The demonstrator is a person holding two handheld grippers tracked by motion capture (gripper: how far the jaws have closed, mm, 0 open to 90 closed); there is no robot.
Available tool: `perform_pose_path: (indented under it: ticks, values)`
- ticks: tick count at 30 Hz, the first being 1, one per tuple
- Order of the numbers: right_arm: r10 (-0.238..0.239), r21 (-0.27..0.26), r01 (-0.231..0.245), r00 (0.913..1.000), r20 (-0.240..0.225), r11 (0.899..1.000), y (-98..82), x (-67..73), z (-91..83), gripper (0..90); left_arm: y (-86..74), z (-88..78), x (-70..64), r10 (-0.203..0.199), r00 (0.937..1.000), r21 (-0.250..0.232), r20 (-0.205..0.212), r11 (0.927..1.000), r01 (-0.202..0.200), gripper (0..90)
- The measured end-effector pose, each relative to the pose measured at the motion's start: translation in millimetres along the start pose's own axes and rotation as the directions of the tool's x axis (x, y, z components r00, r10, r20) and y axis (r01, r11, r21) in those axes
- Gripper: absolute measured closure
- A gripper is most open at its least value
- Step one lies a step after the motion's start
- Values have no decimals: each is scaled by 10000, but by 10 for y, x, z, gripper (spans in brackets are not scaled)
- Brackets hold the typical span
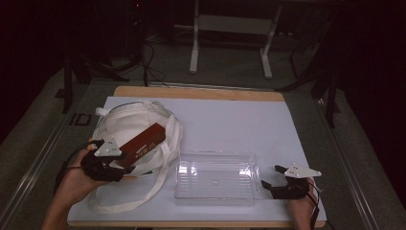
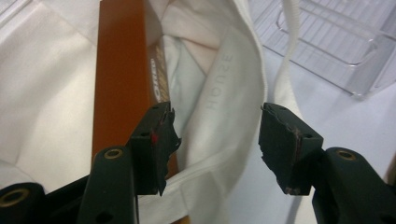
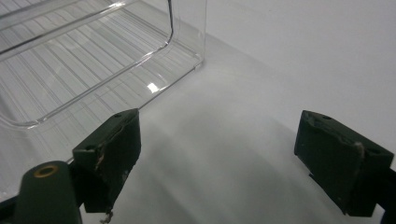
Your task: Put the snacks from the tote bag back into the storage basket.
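High view shows my left claw (image 1: 111,155) at the near end of a brown box (image 1: 143,142) lying half inside the white bag (image 1: 131,125), left of centre. Its jaws stand wide, holding nothing. I judge I should centre them across the box's narrow width before closing. The box's long axis runs from lower left to upper right. My right claw (image 1: 276,178) rests wide beside the clear tray (image 1: 216,194).
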State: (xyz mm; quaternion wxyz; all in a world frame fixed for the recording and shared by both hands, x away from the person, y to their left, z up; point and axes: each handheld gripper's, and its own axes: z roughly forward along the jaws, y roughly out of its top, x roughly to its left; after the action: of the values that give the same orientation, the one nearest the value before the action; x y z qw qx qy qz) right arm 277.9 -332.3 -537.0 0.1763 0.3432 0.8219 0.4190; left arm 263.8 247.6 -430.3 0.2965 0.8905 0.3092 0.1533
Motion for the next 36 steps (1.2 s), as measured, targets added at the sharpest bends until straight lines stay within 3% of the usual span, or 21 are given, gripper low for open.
perform_pose_path:
  ticks: [23, 29, 36]
  values:
    - [-35, -50, 35, 10000, -58, 10000, -2, -2, -6, 146, 27, 158, 319, -604, 9981, 671, -112, 9959, 610, 420]
    - [-34, -49, 34, 10000, -56, 10000, -2, -2, -6, 147, 17, 207, 396, -850, 9959, 803, -310, 9929, 872, 359]
    - [-32, -49, 32, 10000, -61, 10000, -2, -2, -6, 146, -2, 309, 510, -1242, 9922, 1178, -95, 9852, 1244, 306]
